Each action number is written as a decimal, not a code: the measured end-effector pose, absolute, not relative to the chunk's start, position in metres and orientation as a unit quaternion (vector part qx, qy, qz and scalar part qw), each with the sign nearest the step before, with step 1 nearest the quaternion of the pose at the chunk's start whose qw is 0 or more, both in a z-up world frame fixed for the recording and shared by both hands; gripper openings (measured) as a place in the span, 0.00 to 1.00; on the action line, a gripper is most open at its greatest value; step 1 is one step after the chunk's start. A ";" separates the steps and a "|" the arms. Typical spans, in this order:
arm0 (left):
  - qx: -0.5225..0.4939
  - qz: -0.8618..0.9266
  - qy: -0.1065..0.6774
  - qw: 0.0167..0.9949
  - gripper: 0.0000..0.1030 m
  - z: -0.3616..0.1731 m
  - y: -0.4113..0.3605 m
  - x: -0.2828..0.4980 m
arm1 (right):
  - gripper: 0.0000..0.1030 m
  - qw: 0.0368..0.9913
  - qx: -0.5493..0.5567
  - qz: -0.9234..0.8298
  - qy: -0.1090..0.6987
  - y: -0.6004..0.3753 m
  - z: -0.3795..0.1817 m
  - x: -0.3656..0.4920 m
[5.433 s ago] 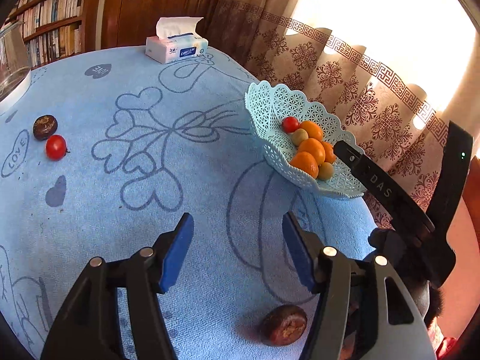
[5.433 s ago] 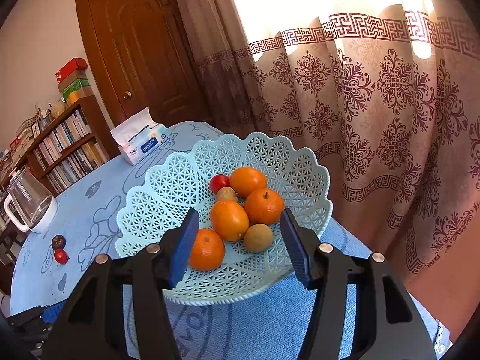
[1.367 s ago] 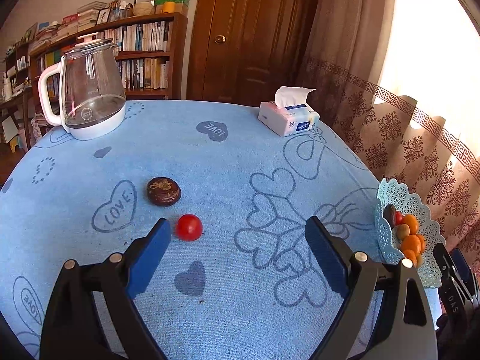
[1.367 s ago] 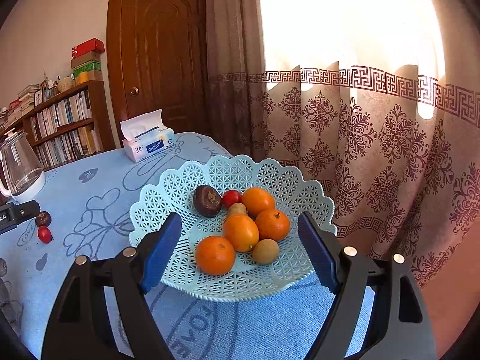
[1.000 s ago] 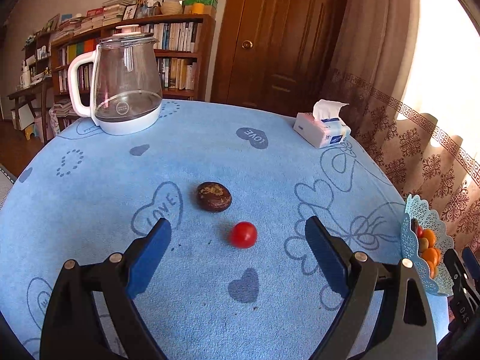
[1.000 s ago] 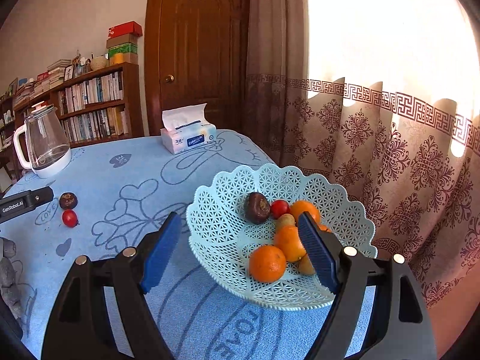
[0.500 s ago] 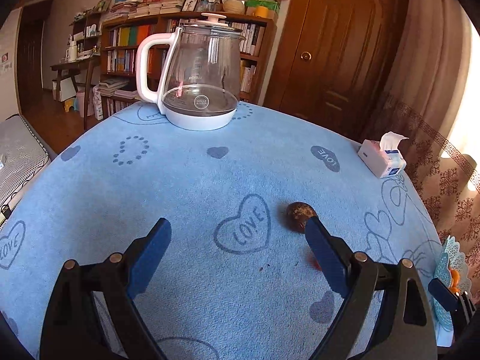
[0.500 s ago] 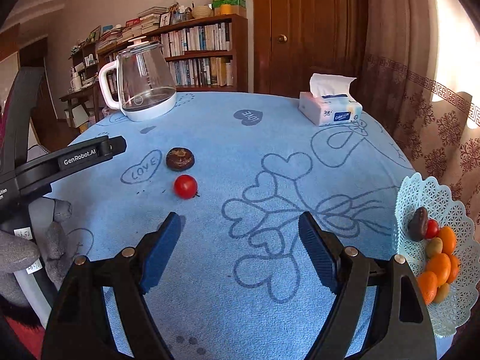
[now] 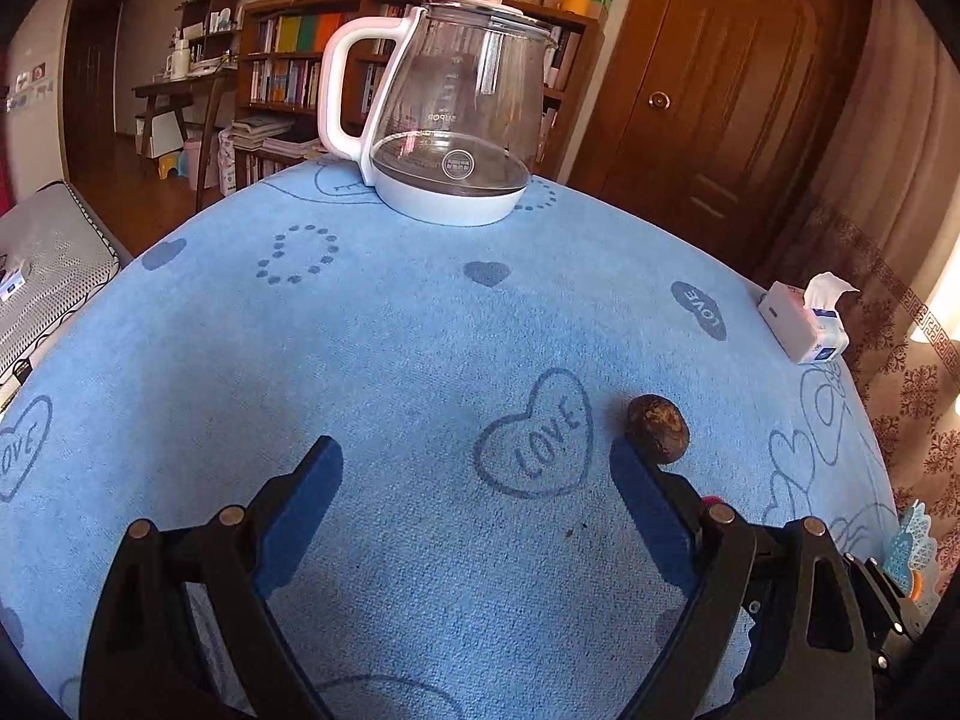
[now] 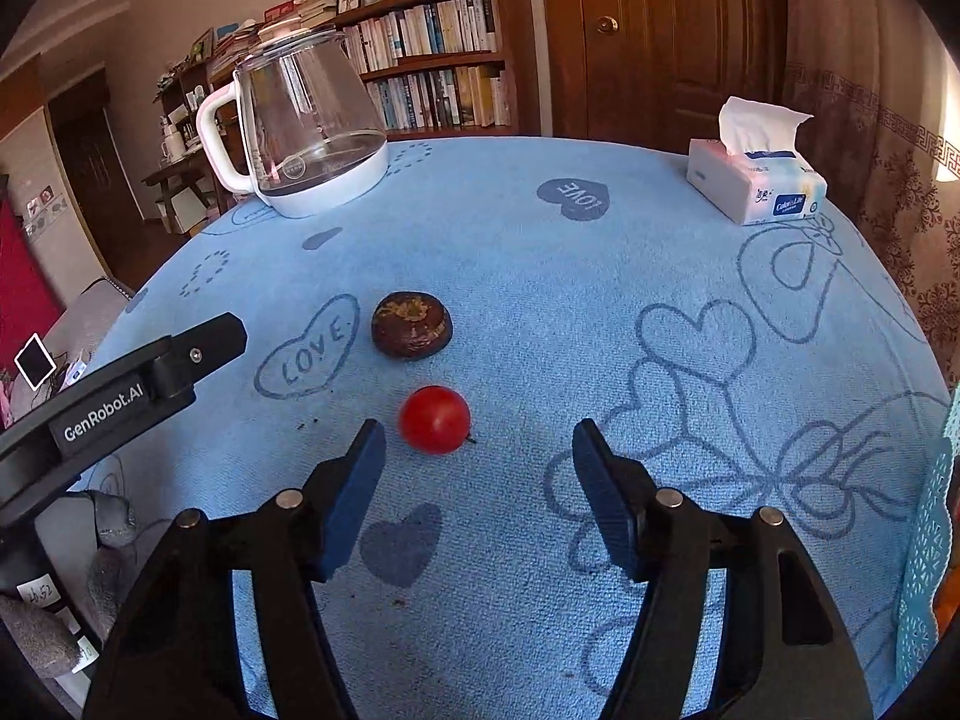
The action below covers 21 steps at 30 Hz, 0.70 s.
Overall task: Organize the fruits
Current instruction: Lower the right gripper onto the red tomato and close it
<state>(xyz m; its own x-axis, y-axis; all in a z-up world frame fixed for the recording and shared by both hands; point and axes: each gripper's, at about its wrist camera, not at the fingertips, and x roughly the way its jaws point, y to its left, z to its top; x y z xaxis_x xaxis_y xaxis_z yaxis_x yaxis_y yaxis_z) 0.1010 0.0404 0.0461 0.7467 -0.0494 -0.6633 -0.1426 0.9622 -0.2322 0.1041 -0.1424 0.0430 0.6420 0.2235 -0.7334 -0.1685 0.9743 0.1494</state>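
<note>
Covering table, blue heart-print cloth; shelves behind; tomato just ahead of right gripper, jaws closing, empty; left gripper wide, empty.

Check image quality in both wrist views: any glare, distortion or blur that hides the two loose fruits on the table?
Left wrist view: heavy fisheye bending, dark corners, glare at the right edge; the brown fruit is sharp, the tomato almost hidden behind the left gripper. Right wrist view: same bending, both the tomato and brown fruit sharp with soft shadows; right gripper closing, nothing between its jaws.
</note>
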 end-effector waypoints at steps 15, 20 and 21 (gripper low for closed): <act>-0.160 0.034 0.363 0.917 0.87 0.041 0.049 0.103 | 0.36 0.894 0.052 0.119 0.429 -0.131 0.025 0.129; -0.156 0.031 0.368 0.916 0.87 0.039 0.047 0.105 | 0.29 0.893 0.075 0.124 0.425 -0.139 0.026 0.123; -0.156 0.031 0.369 0.916 0.87 0.039 0.047 0.105 | 0.29 0.894 0.080 0.123 0.424 -0.141 0.026 0.121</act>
<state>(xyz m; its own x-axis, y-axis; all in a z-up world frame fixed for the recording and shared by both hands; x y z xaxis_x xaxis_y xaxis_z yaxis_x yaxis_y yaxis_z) 0.1053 0.0472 0.0386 0.7262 -0.0588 -0.6850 -0.1710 0.9496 -0.2628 0.1213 -0.1411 0.0262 0.6108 0.2877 -0.7377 -0.1521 0.9569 0.2473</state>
